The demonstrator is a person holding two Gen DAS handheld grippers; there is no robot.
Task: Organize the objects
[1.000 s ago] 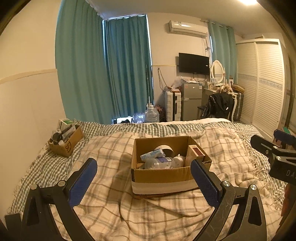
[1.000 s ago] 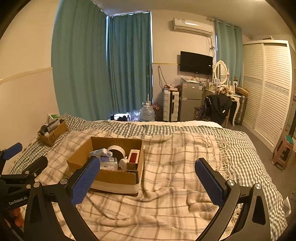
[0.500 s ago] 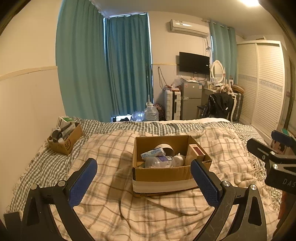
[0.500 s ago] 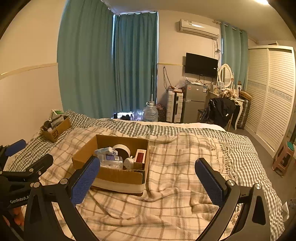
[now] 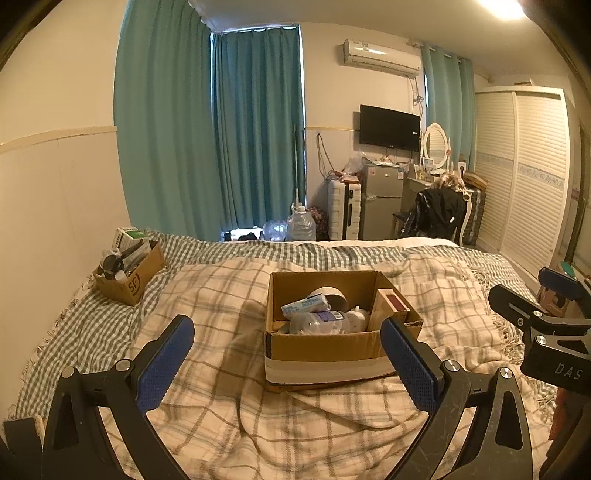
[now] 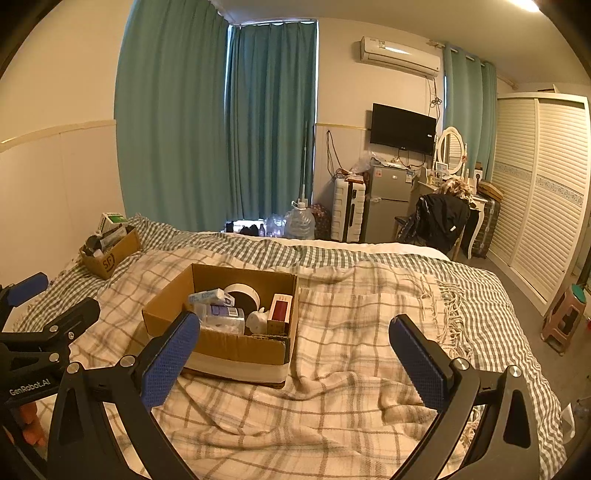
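On the bed, plaid blanket point(image 5: 229, 398) covers most of the surface. Cardboard box point(image 5: 332, 350) sits mid-blanket, open top, holding tape roll point(image 6: 242, 295), clear bottle point(image 5: 317, 322), red-faced carton point(image 6: 280, 308). Smaller box point(image 5: 135, 275) sits far left near the wall. Left gripper point(image 5: 286, 360) and right gripper point(image 6: 293, 356): both spread wide, empty, short of the box.

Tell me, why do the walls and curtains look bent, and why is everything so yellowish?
Both views come through fisheye lenses: straight lines bow near the dark rounded corners. Left wrist view: a ceiling light glares at top right and casts a warm tint; the left tool drops a soft shadow on the plaid blanket. Right wrist view: same tint; the cardboard box looks sharp, the right tool looms oversized.
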